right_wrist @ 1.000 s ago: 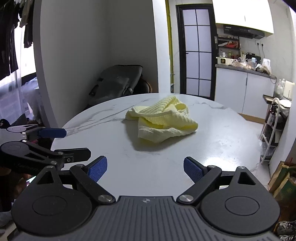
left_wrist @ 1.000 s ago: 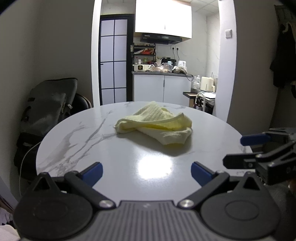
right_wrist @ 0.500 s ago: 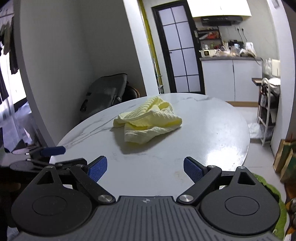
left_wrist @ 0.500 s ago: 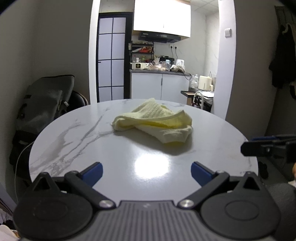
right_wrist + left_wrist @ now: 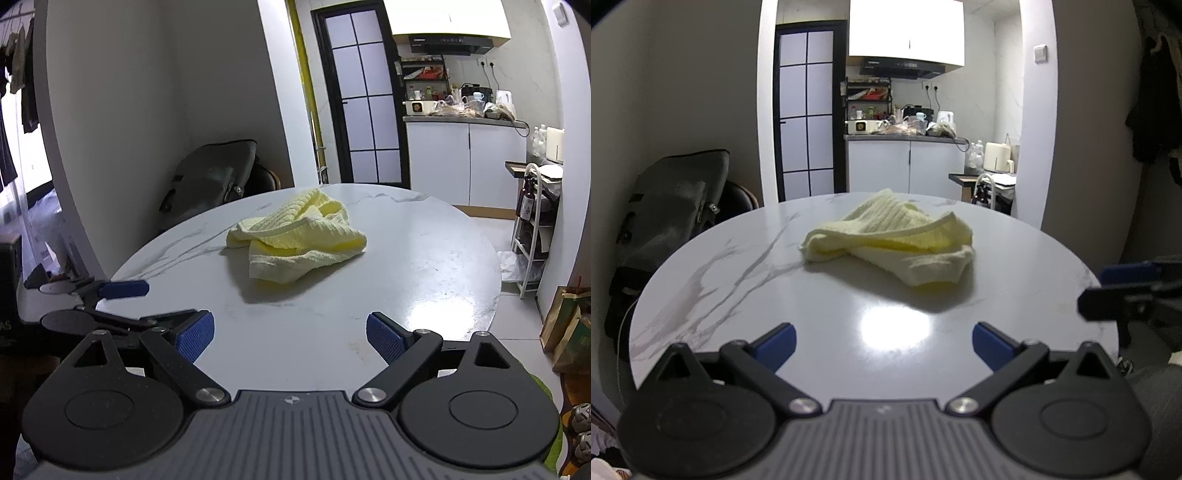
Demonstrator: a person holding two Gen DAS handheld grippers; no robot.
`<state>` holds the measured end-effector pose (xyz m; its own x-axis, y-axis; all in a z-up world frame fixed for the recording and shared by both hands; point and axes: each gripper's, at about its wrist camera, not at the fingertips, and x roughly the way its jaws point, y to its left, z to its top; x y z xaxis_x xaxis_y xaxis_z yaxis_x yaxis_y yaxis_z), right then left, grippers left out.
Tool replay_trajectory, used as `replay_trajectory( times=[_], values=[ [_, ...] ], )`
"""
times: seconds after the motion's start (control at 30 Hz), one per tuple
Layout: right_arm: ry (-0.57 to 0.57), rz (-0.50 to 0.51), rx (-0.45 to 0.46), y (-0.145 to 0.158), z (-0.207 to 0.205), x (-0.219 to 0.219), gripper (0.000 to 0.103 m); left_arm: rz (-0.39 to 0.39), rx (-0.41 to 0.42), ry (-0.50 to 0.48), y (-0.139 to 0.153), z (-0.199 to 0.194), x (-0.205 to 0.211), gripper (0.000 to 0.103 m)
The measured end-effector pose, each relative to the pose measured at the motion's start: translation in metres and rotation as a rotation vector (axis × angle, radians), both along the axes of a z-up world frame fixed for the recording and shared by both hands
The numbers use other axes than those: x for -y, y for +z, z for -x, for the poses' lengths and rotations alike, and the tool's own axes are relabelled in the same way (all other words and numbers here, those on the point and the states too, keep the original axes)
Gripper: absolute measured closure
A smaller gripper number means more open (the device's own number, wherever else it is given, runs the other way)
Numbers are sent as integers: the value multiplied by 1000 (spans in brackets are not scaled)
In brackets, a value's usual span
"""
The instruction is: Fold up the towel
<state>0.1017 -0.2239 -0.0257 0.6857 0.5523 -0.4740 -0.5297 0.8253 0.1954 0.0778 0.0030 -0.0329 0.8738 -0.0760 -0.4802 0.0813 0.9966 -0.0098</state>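
Yellow towel [image 5: 894, 240] lies crumpled and untouched while the left gripper [image 5: 884, 343] and right gripper [image 5: 290, 332], both wide open and empty, have pulled back a little, so folding hasn't begun.

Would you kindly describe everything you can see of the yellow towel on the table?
The pale yellow waffle-weave towel lies crumpled in a loose heap near the middle of the round white marble-look table, not yet folded. A hemmed edge runs across its top and one corner droops toward the cameras. Only the table touches it; neither gripper does.
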Motion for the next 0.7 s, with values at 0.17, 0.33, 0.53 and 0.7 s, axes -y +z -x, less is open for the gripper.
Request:
replay_trajectory(
  times=[0.17, 0.33, 0.53, 0.7],
  values=[
    [6, -2, -1, -1, 1, -2, 10, -6, -15, -9, -3, -4, 0, 0],
    [7, -4, -16, -2, -2, -1, 10, 9, -24, -9, -4, -7, -2, 0],
    [17, 38, -16, -2, -1, -4, 10, -7, -21, -9, 0, -11, -1, 0],
    [14, 46, -23, -2, 0, -4, 10, -31, -36, -20, 5, -15, 1, 0]
  ],
)
